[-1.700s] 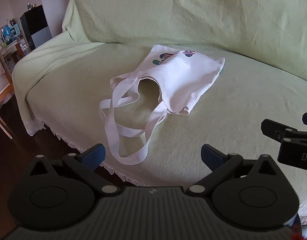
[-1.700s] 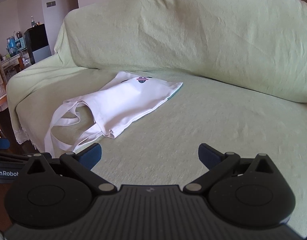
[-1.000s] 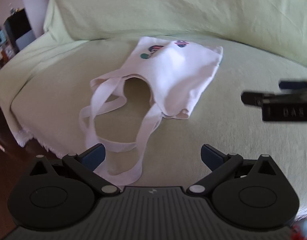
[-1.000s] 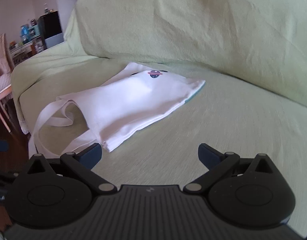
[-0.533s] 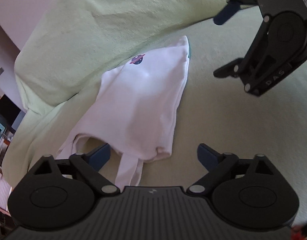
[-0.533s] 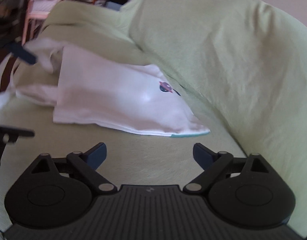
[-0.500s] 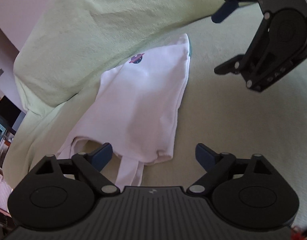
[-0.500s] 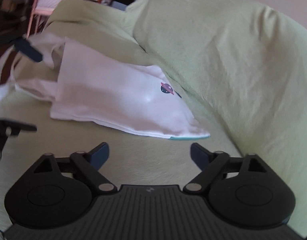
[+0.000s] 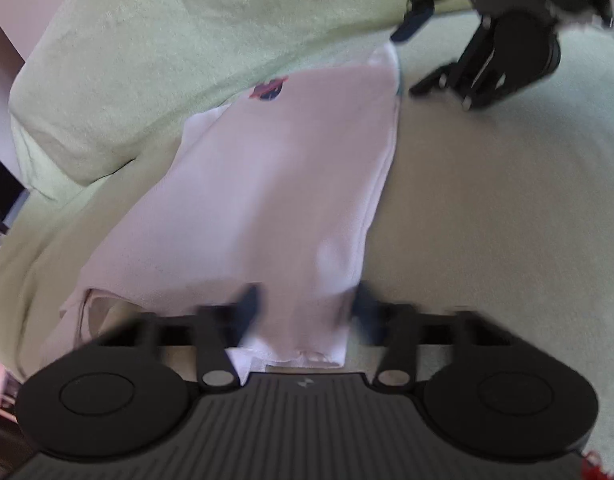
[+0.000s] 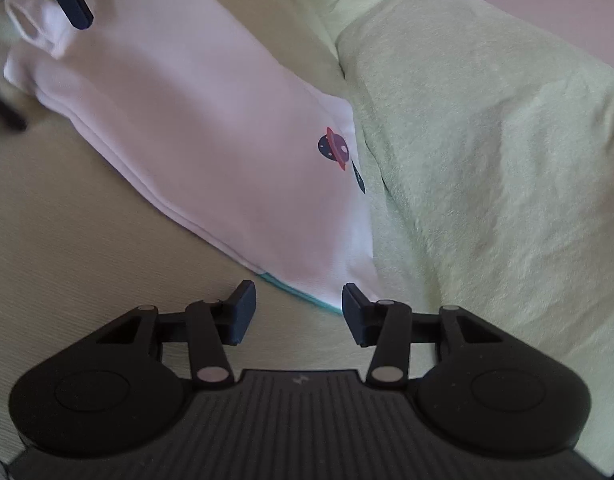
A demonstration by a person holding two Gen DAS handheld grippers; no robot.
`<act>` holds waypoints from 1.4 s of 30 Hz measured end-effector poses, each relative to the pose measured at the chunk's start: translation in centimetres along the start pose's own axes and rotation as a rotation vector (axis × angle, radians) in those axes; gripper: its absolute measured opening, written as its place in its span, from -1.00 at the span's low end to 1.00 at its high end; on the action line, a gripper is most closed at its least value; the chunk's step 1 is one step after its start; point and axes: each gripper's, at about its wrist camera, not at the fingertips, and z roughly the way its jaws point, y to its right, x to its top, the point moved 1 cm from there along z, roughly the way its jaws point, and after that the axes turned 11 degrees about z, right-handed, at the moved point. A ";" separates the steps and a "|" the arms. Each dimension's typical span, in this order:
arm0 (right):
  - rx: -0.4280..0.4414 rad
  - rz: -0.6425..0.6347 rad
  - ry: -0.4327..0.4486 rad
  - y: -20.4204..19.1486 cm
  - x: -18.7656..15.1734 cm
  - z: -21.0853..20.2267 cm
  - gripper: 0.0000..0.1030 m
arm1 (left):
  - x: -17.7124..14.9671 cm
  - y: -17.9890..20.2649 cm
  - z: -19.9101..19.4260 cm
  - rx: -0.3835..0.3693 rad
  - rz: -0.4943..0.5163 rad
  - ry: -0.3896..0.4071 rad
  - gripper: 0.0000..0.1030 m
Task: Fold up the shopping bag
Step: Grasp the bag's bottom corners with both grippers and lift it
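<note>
Both grippers are closing on one white shopping bag lying flat on the green sofa cover. Left gripper straddles the bag's open-end corner; right gripper brackets the opposite, teal-edged corner. Neither pair of pads yet visibly presses the cloth.

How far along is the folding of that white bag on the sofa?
Barely begun. The shopping bag lies flat and unfolded on the green sofa cover. The left gripper is closing around its open end, the right gripper around the bottom corner; neither has clamped yet. Every fold is left.
</note>
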 end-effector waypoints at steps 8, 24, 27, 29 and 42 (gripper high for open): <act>-0.017 -0.114 0.005 -0.3 0.7 0.9 -0.15 | -3.2 -3.2 -1.7 0.006 -0.092 -0.007 -0.49; -0.104 -0.015 0.023 -7.3 4.5 -5.5 -0.85 | -10.4 -9.2 -5.8 0.166 -0.088 -0.050 -0.39; -0.218 0.109 0.056 -7.3 6.2 -10.7 -0.86 | -10.2 -10.4 -8.9 0.237 -0.089 -0.001 -0.41; -0.282 0.167 0.063 -7.1 7.2 -14.1 -0.90 | -9.4 -11.1 -11.2 0.273 -0.091 0.051 -0.42; -0.683 0.326 0.011 -4.3 8.9 -37.2 -0.92 | -2.3 -9.4 -28.1 0.335 -0.046 0.523 -0.40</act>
